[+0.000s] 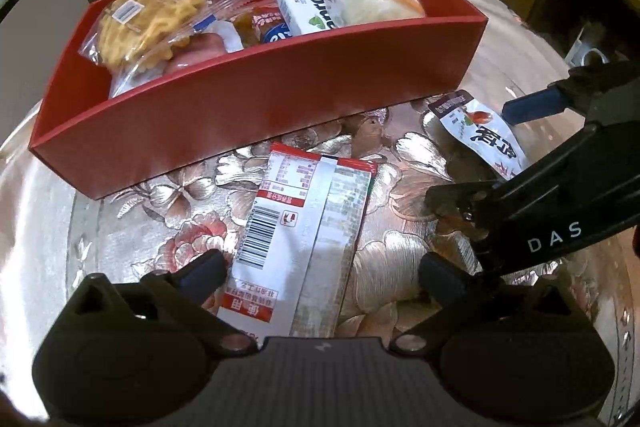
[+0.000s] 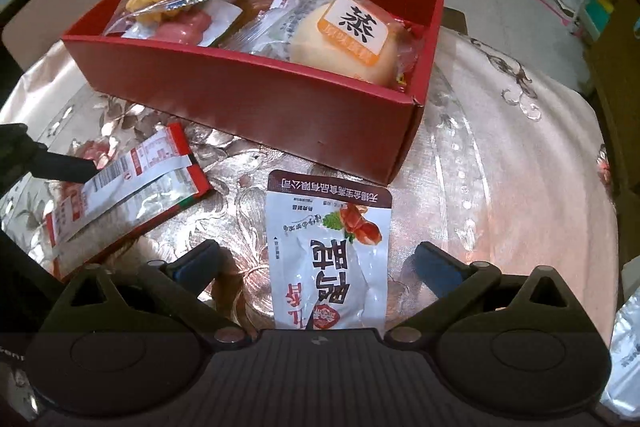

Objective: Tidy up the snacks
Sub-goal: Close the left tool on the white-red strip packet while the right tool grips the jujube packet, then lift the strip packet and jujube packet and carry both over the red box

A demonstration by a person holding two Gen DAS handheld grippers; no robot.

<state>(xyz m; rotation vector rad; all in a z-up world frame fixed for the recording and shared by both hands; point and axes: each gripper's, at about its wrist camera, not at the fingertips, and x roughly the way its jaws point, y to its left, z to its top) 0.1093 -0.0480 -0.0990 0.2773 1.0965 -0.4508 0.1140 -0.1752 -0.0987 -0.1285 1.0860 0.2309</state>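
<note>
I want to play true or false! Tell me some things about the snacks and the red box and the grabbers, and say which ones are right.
1. The red box already has snacks inside. True.
2. The long red-and-white packet lies inside the box. False: it lies on the flowery tablecloth in front of the box.
3. The left gripper has its jaws open, one on each side of that packet. True.
4. The right gripper is squeezing the white pouch shut. False: its jaws are open and the pouch lies flat between them.
5. The yellow waffle cookies are out on the table. False: they sit in the box, in a clear bag.
</note>
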